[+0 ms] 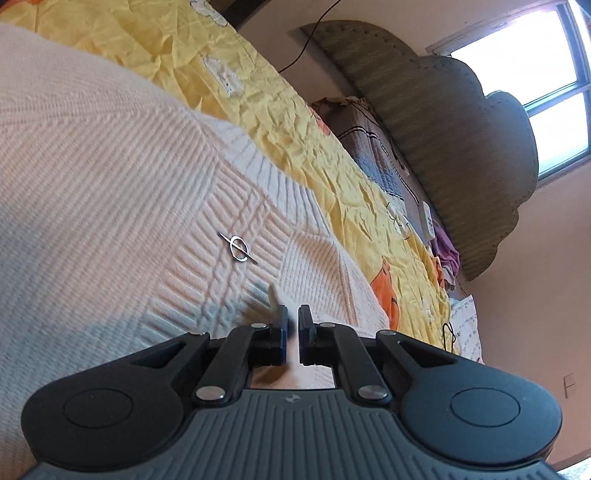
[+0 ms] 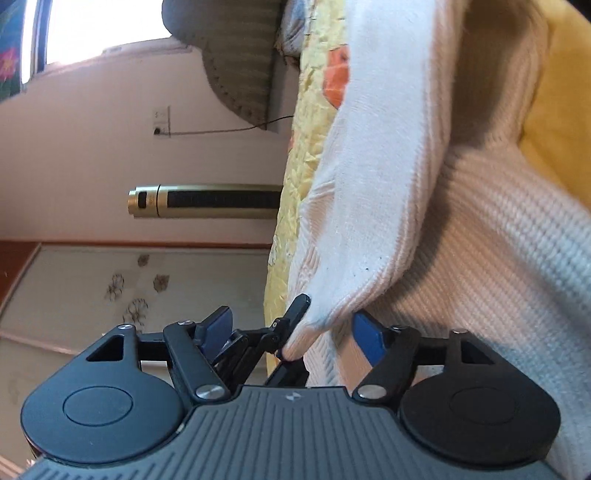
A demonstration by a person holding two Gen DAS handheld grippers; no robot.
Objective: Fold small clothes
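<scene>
Left wrist view: the left gripper [image 1: 293,325] is seen with its jaws drawn together on a fold of the cream knit sweater [image 1: 110,166], which is spread over a yellow quilt [image 1: 295,122]. Right wrist view: the right gripper [image 2: 291,325] is seen spread apart, a sweater corner hanging loose between its pads.

My right gripper [image 2: 291,328] has its blue pads [image 2: 369,336] wide apart. A corner of the soft white sweater [image 2: 461,240] hangs down between them. My other gripper [image 2: 291,321] pokes in from the left and pinches that corner. The sweater lies on a yellow bedspread [image 2: 295,177]. Past the bed I see a gold tower fan [image 2: 203,202], a wall socket [image 2: 161,121] and a bright window [image 2: 99,26].
</scene>
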